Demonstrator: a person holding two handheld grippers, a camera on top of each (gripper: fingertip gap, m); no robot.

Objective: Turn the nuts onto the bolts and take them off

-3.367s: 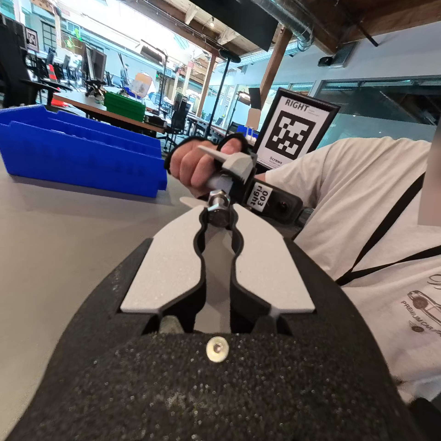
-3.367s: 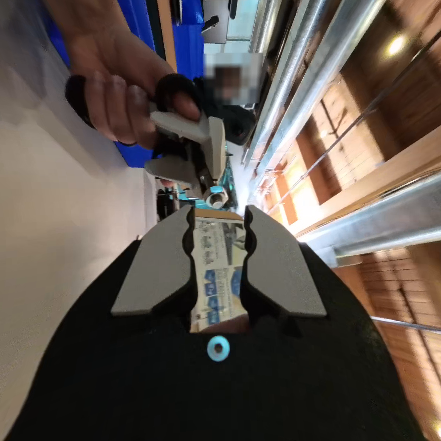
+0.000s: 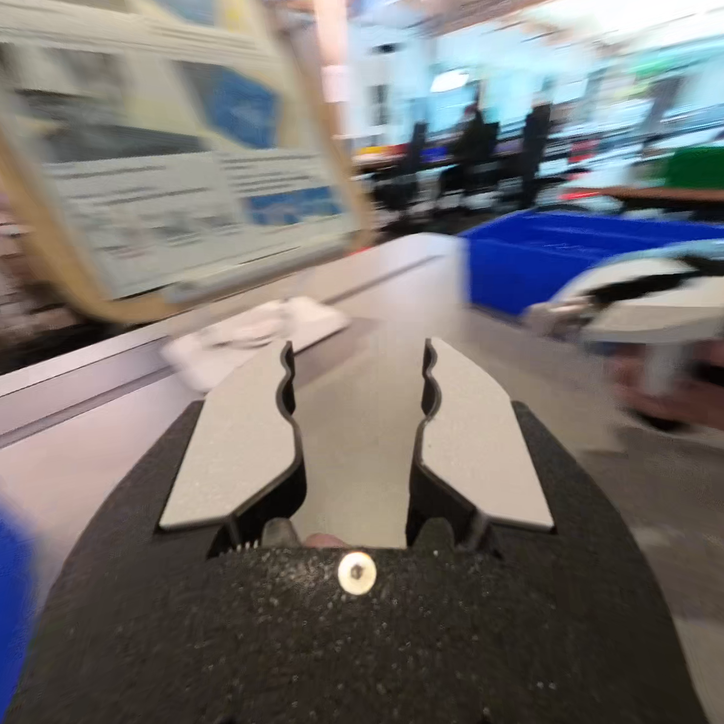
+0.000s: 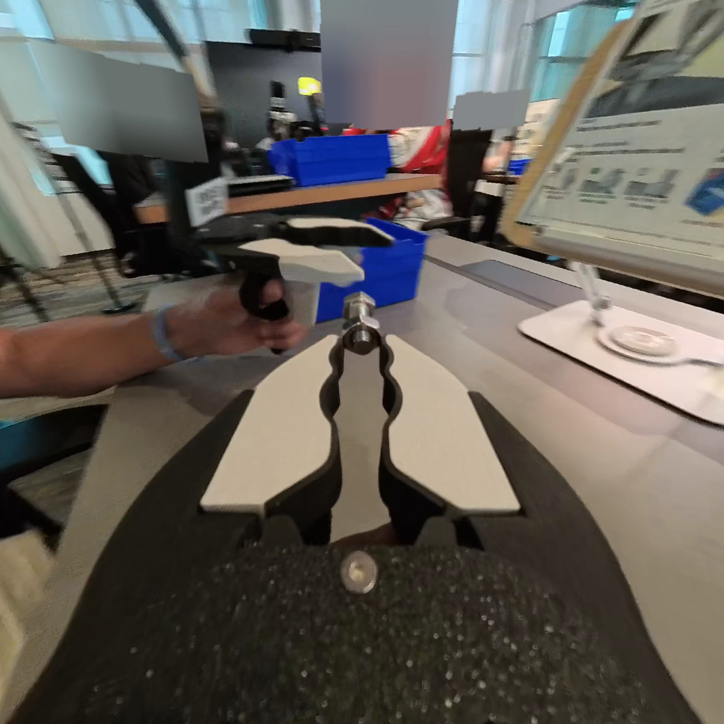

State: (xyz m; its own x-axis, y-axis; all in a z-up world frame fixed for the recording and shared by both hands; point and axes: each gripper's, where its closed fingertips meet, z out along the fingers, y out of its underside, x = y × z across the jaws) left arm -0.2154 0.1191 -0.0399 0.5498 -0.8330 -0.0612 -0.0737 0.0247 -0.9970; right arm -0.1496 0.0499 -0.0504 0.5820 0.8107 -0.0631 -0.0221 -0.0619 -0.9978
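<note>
Bolt (image 4: 359, 327) with its nut (image 4: 358, 302) sat clamped in the right gripper (image 4: 361, 344) fingers; at ten o'clock, the left gripper (image 3: 357, 354) gaped, empty.

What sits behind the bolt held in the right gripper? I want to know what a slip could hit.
Behind the bolt in the right gripper stands a blue bin on the grey table. The left gripper hovers open, up-left. The bin's contents are hidden.

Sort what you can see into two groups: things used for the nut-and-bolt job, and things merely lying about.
In use: bolt, nut, right gripper, left gripper.

Lying about: blue bin, framed instruction board, white cloth, white stand base.
</note>
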